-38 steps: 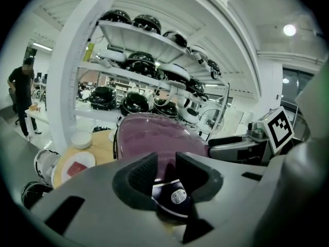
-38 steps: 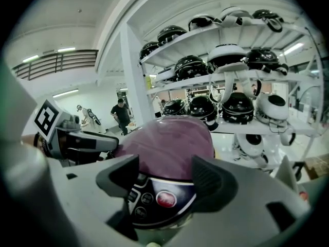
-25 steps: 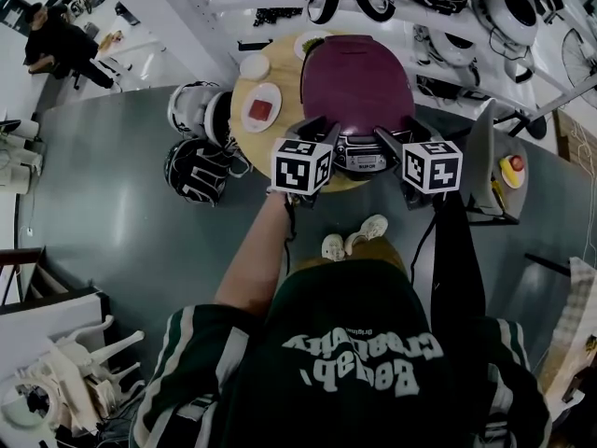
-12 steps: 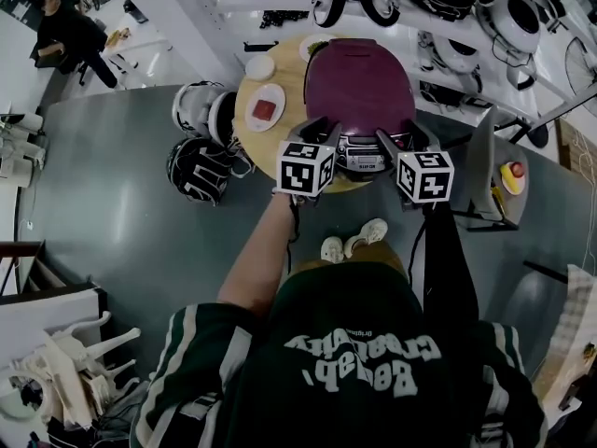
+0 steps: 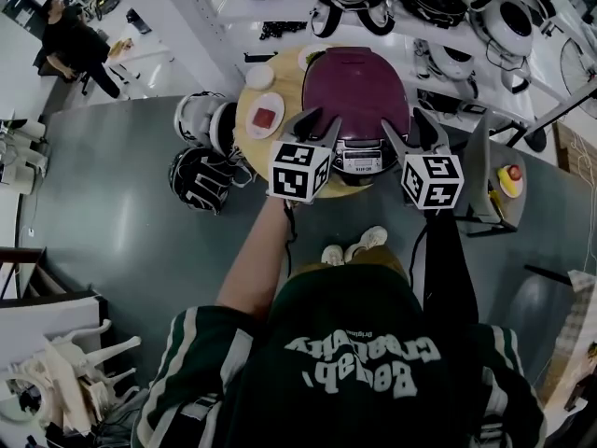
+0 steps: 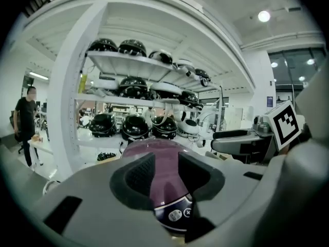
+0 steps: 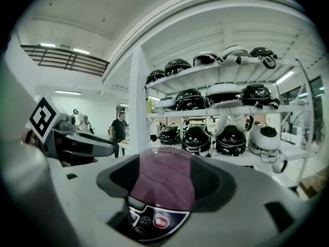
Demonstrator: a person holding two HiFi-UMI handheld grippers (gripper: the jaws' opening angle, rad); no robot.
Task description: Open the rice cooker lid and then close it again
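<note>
Purple lid (image 5: 354, 87) down flat on cooker (image 5: 369, 147), set on round wood table (image 5: 244, 147). Straight ahead of both claws and a little below them. Left claw (image 5: 313, 125) over near-left corner, right claw (image 5: 410, 131) over near-right corner, control panel (image 5: 360, 163) between the two. Both held above the front edge, touching nothing as far as can be told.

Left jaws apart, just been opening; nothing between them, only lid and panel seen beyond the gap. Right jaws apart too, just been opening a little, clamped on nothing.

About equally near, neither clearly better placed. Hinge judged to be at far side, hence a fore-and-aft swing, up and away from the person. Latch probably at front middle, above the panel: inward and down from either claw. Opening not yet begun, judging by the flat lid.
</note>
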